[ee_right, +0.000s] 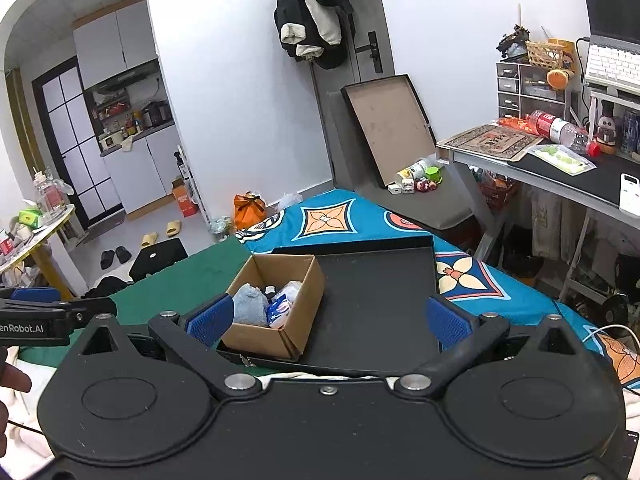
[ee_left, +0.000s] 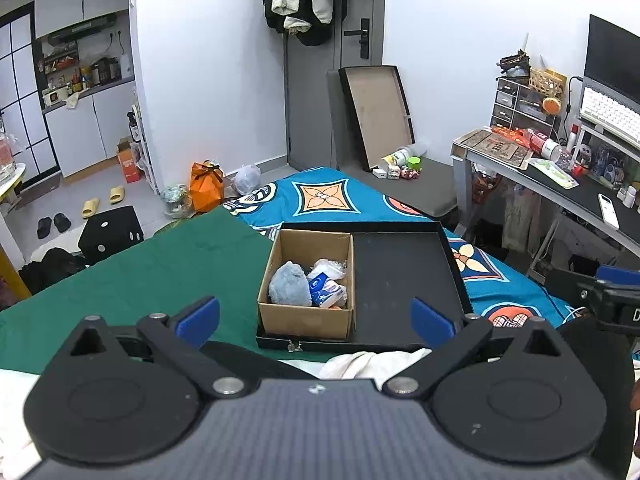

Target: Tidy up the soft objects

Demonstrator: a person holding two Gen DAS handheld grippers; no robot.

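A brown cardboard box [ee_left: 306, 316] [ee_right: 298, 300] stands in the left half of a shallow black tray [ee_left: 404, 272] [ee_right: 380, 296] on the bed. Inside lie a fluffy grey-blue cloth [ee_left: 289, 285] [ee_right: 249, 306], a blue-and-white tissue pack [ee_left: 325, 289] [ee_right: 280, 310] and a clear plastic wrapper [ee_left: 330, 267]. My left gripper [ee_left: 316, 320] hovers open just short of the box, nothing between its blue pads. My right gripper [ee_right: 328, 322] is open too, its left pad [ee_right: 210, 322] beside the box's near corner. A white cloth [ee_left: 372, 362] lies under the grippers.
A green cloth [ee_left: 160, 272] and a blue patterned sheet [ee_left: 320, 196] cover the bed. A desk [ee_left: 560, 184] with clutter stands to the right. A box lid [ee_left: 378, 114] leans at the door. Bags, slippers and a black dice cube [ee_left: 112, 232] lie on the floor at left.
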